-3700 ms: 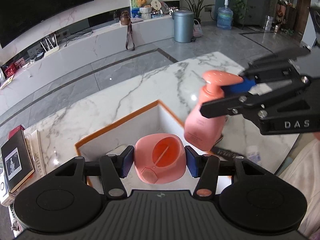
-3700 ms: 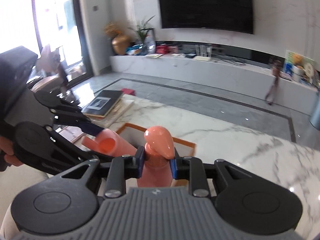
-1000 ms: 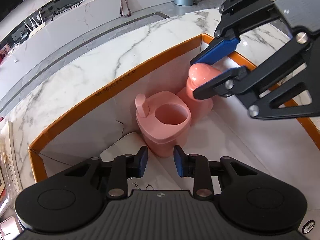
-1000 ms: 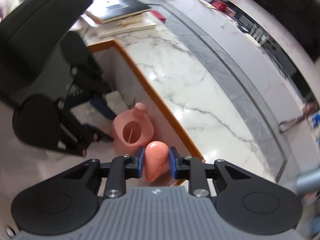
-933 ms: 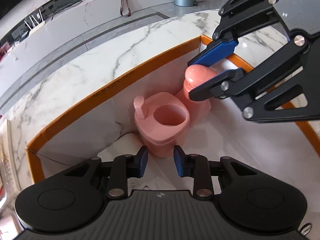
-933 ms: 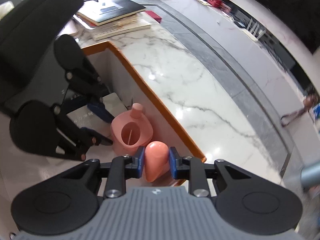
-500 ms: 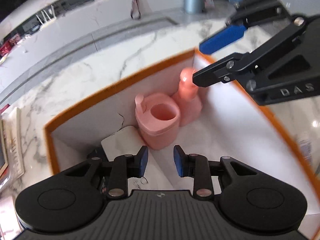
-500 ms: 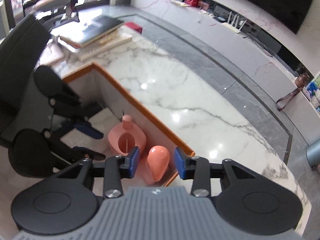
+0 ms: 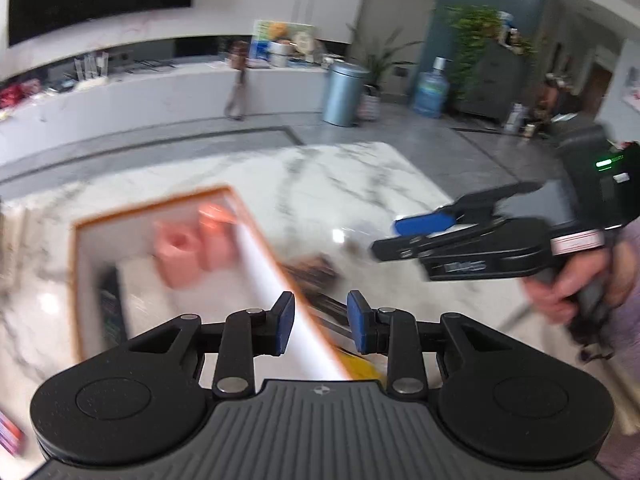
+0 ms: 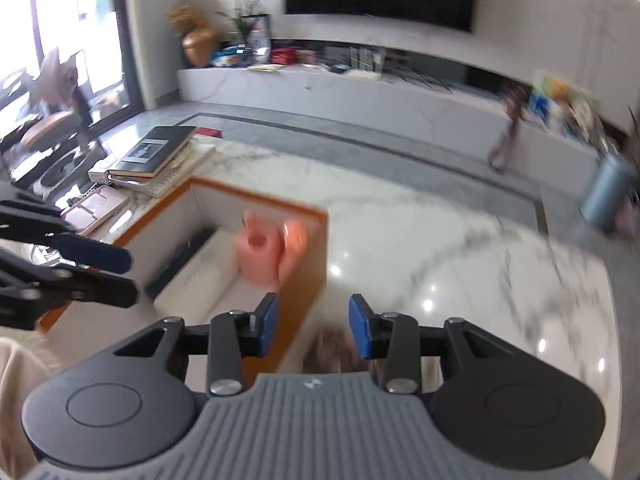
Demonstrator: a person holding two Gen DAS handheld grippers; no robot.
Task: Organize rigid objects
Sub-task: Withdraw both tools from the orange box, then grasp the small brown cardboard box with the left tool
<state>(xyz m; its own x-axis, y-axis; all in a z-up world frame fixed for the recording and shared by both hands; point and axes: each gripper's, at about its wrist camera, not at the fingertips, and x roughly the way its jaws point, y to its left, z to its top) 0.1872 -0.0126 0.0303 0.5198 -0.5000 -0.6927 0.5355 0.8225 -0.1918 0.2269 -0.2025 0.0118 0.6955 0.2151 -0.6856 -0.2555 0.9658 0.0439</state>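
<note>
A pink cup (image 9: 176,252) and a pink pump bottle (image 9: 216,240) stand side by side at the far end of the orange-rimmed white box (image 9: 76,280), both blurred. My left gripper (image 9: 320,328) hovers open above the box's right rim, holding nothing. To its right, my right gripper (image 9: 396,236) hangs over the marble table, held by a hand (image 9: 568,288). In the right wrist view the right gripper (image 10: 314,328) is open and empty, set back from the box (image 10: 260,200). The cup (image 10: 258,256), the bottle (image 10: 294,240) and the left gripper (image 10: 124,276) show there too.
A dark flat item (image 10: 180,256) lies along the box's inner wall. A dark blurred object (image 9: 312,276) rests on the table right of the box. Stacked books (image 10: 156,152) and a pink case (image 10: 96,208) sit beyond the box's left side. White marble table (image 10: 440,260) stretches right.
The right gripper has let go of the pump bottle, which now stands in the box beside the cup. Both grippers have pulled back and up, away from the box.
</note>
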